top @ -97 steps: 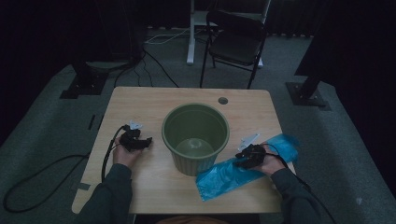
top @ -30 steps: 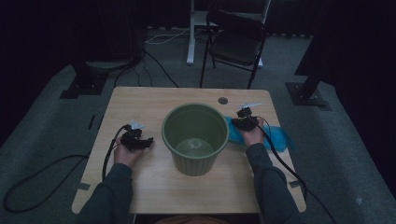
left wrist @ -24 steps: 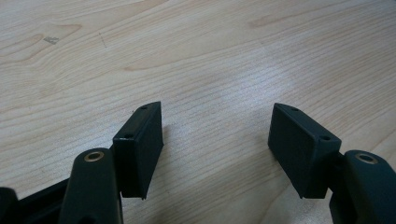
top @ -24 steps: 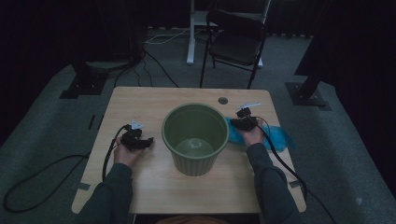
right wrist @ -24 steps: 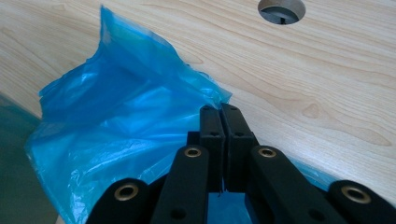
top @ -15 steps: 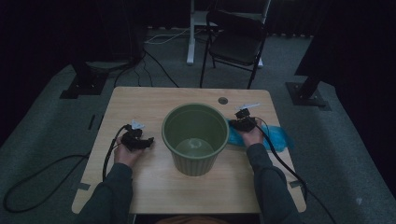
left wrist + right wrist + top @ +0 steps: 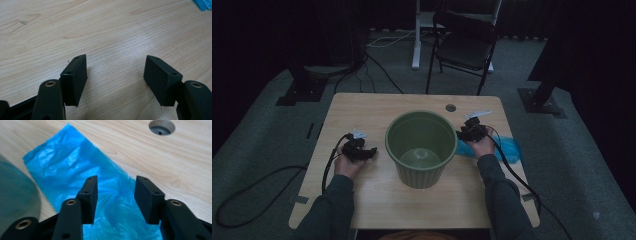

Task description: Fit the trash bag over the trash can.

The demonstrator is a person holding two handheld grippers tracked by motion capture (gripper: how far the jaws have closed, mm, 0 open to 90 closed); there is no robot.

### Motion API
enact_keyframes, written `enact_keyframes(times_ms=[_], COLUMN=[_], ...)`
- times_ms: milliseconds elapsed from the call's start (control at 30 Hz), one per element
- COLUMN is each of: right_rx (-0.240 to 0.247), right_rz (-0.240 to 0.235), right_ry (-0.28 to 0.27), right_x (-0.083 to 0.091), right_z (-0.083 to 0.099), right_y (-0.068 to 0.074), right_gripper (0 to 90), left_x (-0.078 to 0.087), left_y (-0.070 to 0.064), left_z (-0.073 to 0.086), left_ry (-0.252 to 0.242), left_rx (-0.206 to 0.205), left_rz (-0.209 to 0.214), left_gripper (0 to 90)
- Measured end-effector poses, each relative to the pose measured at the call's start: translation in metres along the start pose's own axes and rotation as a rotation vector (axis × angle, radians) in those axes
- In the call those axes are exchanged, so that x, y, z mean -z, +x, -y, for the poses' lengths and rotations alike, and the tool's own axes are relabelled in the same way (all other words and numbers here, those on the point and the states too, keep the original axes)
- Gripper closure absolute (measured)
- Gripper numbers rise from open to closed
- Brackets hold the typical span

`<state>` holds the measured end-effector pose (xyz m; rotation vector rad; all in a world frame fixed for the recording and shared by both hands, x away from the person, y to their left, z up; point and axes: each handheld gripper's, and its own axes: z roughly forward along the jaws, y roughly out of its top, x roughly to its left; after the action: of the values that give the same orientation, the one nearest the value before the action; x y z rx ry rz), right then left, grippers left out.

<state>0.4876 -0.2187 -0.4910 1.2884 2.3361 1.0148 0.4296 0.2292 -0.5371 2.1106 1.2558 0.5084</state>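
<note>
A green plastic bucket (image 7: pixel 420 146) stands upright in the middle of the wooden table (image 7: pixel 377 107). A blue plastic bag (image 7: pixel 82 172) lies flat on the table right of the bucket (image 7: pixel 15 202), and in the high view the bag (image 7: pixel 507 148) shows partly behind the right hand. My right gripper (image 7: pixel 115 201) hovers just over the bag, jaws open with the blue plastic under the gap; in the high view this gripper (image 7: pixel 471 133) is at the bucket's right rim. My left gripper (image 7: pixel 117 78) rests open over bare wood, and the high view puts it (image 7: pixel 358 152) left of the bucket.
A round cable hole (image 7: pixel 450 107) sits in the table near its far edge, and also shows as the hole (image 7: pixel 161 126) beyond the bag. Black cables trail from both grippers off the table. A dark chair (image 7: pixel 464 45) and stand bases stand on the carpet behind.
The right gripper moved from the table's front right to the bucket's right side, and the bag shifted farther back with it. Over the last second almost nothing moves. The left gripper stays put.
</note>
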Motion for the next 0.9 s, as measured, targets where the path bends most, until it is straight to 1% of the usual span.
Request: enact_keyframes(times_ms=[67, 133, 167, 200, 233, 267, 300, 333, 400, 467, 533, 633, 700, 733, 800, 900], right_rx=[0.042, 0.072, 0.092, 0.092, 0.120, 0.165, 0.176, 0.176, 0.210, 0.221, 0.217, 0.212, 0.209, 0.205, 0.201, 0.184], right_rz=[-0.010, -0.030, -0.042, -0.042, -0.047, -0.081, -0.084, -0.084, -0.085, -0.105, -0.120, -0.119, -0.109, -0.114, -0.098, -0.107], right_ry=[-0.015, -0.011, 0.004, 0.004, 0.016, 0.047, 0.057, 0.057, 0.075, 0.092, 0.101, 0.115, 0.117, 0.120, 0.129, 0.128], right_x=[0.006, 0.010, 0.010, 0.010, 0.010, 0.010, 0.009, 0.009, 0.007, 0.003, 0.001, -0.002, -0.003, -0.004, -0.006, -0.009], right_z=[-0.001, 0.000, 0.000, 0.000, 0.002, 0.008, 0.010, 0.010, 0.017, 0.024, 0.027, 0.032, 0.034, 0.035, 0.035, 0.036], right_y=[0.003, 0.005, 0.006, 0.006, 0.007, 0.009, 0.009, 0.009, 0.010, 0.011, 0.010, 0.008, 0.006, 0.005, 0.004, 0.002], right_gripper=[49.9, 46.6, 45.1, 45.1, 44.1, 42.2, 40.0, 40.0, 38.1, 35.9, 35.7, 35.6, 35.5, 35.9, 38.0, 39.2], left_x=[0.000, 0.000, 0.000, 0.000, 0.000, 0.000, 0.000, 0.000, 0.000, -0.001, -0.001, -0.001, -0.001, -0.001, -0.001, -0.001], left_y=[0.000, 0.000, 0.000, 0.000, 0.000, 0.000, 0.000, 0.000, -0.001, -0.001, -0.001, -0.001, -0.001, -0.001, -0.001, -0.001], left_z=[0.000, 0.000, 0.000, 0.000, 0.000, 0.000, 0.000, 0.000, 0.000, -0.001, -0.001, -0.001, -0.001, -0.001, -0.001, -0.001], left_ry=[-0.001, 0.000, 0.000, 0.000, 0.000, 0.000, -0.001, -0.002, -0.002, -0.002, -0.003, -0.004, -0.004, -0.004, -0.003, -0.002], left_rx=[0.000, -0.001, -0.001, -0.001, -0.001, -0.001, -0.002, -0.001, -0.002, -0.002, -0.002, -0.002, -0.003, -0.003, -0.003, -0.003], left_rz=[0.001, -0.001, 0.000, 0.000, 0.000, 0.000, 0.000, 0.001, 0.001, 0.001, 0.002, 0.003, 0.004, 0.004, 0.004, 0.003], left_gripper=[35.5, 35.5, 35.5, 35.5, 35.5, 35.5, 35.5, 35.5, 35.5, 35.4, 35.5, 35.5, 35.5, 35.4, 35.4, 35.5])
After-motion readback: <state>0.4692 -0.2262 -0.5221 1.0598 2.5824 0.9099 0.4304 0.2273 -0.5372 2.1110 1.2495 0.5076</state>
